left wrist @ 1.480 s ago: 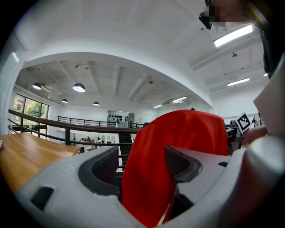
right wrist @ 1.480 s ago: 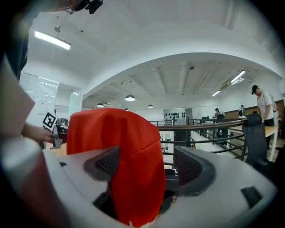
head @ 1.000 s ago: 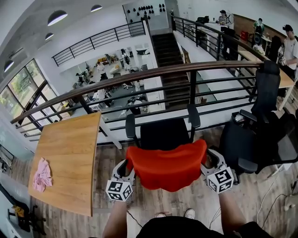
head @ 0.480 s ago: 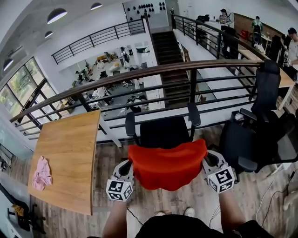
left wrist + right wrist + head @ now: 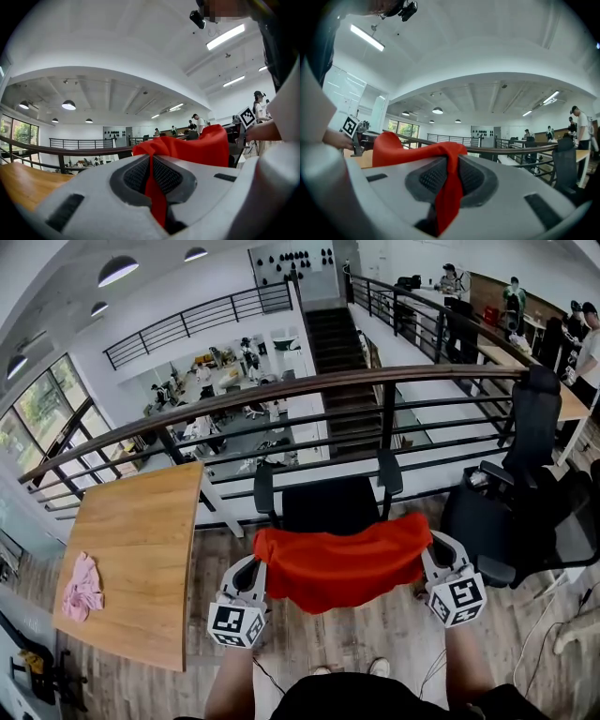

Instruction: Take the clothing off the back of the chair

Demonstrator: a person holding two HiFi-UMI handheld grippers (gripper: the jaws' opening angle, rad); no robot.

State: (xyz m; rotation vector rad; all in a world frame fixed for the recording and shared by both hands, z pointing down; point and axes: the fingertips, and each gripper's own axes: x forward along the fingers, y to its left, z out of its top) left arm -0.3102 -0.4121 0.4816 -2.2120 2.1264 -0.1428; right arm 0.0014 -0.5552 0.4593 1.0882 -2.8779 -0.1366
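A red garment (image 5: pixel 342 559) hangs stretched between my two grippers, above the back of a black office chair (image 5: pixel 328 505). My left gripper (image 5: pixel 251 570) is shut on the garment's left end. In the left gripper view the red cloth (image 5: pixel 197 147) runs pinched through the closed jaws of that gripper (image 5: pixel 151 177). My right gripper (image 5: pixel 433 554) is shut on the right end, having closed on it within the last second. The right gripper view shows the cloth (image 5: pixel 393 145) folded down between the pads of this gripper (image 5: pixel 449 180). The chair's backrest top is hidden behind the cloth.
A wooden table (image 5: pixel 141 549) stands at the left with a pink cloth (image 5: pixel 80 585) on it. A dark railing (image 5: pixel 375 381) runs behind the chair. A second black chair (image 5: pixel 525 502) stands close at the right. People stand at desks at the far right.
Both grippers have risen and drawn slightly apart. The red garment has come up with them and is stretched wider and flatter than before.
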